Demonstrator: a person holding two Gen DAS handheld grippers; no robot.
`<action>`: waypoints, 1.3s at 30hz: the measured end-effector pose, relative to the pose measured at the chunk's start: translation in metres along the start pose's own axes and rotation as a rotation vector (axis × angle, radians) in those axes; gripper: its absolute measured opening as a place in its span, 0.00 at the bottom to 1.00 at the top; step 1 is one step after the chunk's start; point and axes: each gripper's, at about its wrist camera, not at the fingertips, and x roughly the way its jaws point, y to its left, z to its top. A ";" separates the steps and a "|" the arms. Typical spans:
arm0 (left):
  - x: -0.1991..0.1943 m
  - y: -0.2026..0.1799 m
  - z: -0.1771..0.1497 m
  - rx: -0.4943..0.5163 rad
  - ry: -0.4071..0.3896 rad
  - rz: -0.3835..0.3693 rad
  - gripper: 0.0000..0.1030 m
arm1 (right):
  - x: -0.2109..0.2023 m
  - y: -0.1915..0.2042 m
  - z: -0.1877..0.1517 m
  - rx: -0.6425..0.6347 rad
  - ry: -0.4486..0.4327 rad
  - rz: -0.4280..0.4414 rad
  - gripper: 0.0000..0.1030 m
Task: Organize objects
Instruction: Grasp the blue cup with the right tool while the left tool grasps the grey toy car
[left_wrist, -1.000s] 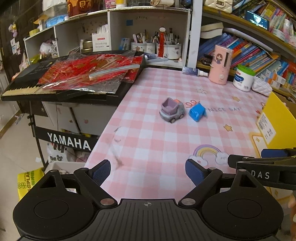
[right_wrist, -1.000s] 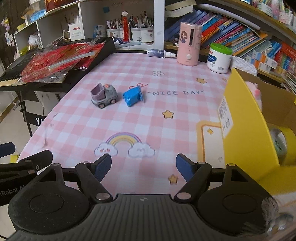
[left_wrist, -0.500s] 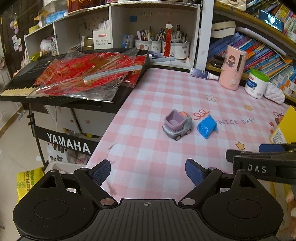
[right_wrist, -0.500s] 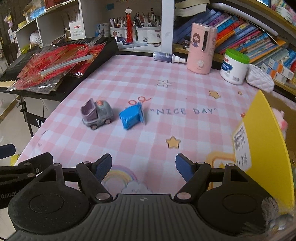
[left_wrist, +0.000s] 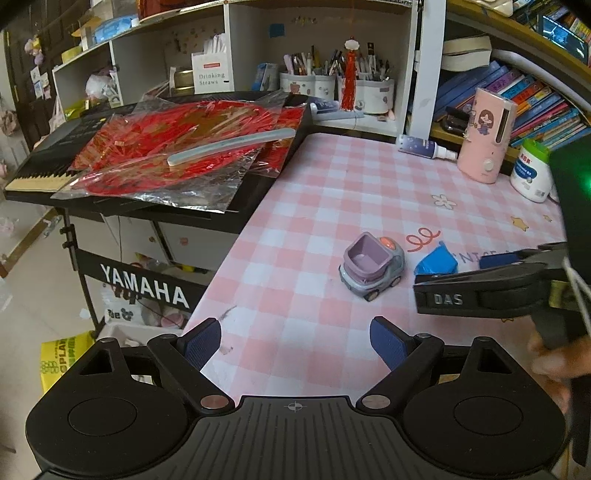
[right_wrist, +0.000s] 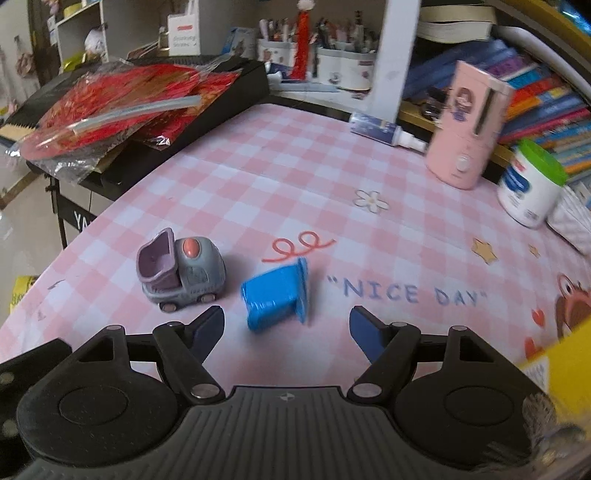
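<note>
A grey and purple toy truck (left_wrist: 371, 266) (right_wrist: 181, 270) stands on the pink checked table (left_wrist: 332, 206). A small blue toy bin (right_wrist: 275, 295) lies on its side just right of it; it also shows in the left wrist view (left_wrist: 436, 263). My right gripper (right_wrist: 286, 328) is open and empty, with the blue bin just ahead between its fingers. My left gripper (left_wrist: 293, 343) is open and empty, low over the table's front left, short of the truck. The right gripper's finger (left_wrist: 491, 293) crosses the left wrist view at right.
A yellow box (right_wrist: 561, 365) stands at the right edge. A pink dispenser (right_wrist: 467, 127), a white tub with a green lid (right_wrist: 528, 184) and a spray bottle (right_wrist: 384, 133) line the back. A Yamaha keyboard under red foil packets (left_wrist: 177, 155) adjoins the table's left.
Both grippers have moved forward over the table toward the toys. The right gripper has come up close to the blue bin. Both stay open.
</note>
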 end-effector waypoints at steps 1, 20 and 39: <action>0.001 0.000 0.001 0.001 0.001 0.000 0.87 | 0.004 0.000 0.002 -0.004 0.004 0.003 0.69; 0.036 -0.026 0.016 0.023 0.023 -0.065 0.87 | -0.007 -0.040 0.011 0.190 -0.091 -0.012 0.37; 0.094 -0.055 0.033 0.075 0.037 -0.091 0.65 | -0.031 -0.052 0.003 0.261 -0.108 -0.038 0.37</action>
